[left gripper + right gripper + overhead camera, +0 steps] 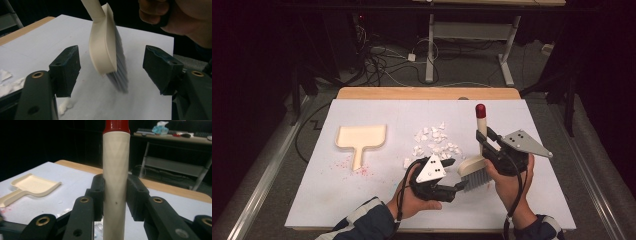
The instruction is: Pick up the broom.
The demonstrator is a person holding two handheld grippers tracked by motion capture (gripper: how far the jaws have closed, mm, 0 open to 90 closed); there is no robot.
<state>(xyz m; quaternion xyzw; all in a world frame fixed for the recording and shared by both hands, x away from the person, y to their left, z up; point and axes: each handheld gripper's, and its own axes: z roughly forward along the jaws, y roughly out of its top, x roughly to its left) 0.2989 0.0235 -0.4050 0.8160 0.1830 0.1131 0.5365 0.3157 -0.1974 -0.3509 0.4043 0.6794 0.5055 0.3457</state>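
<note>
- Fingers of the right gripper (486, 140) clamp the hand brush (478, 159) by its handle, bristles just above the desk (362, 200).
- Left gripper (451, 189) is spread open around the brush head, apparently not touching.
- Paper scraps (434, 142) lie unswept; the dustpan (361, 139) waits well apart.

Paper scraps (434, 142) between brush (476, 170) and dustpan (361, 139)

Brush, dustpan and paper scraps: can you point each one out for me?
Brush (474, 171), high view, on its grey bristles.
Dustpan (362, 136), high view, on the flat tray part.
Paper scraps (434, 141), high view, on the middle of the white pile.
</note>
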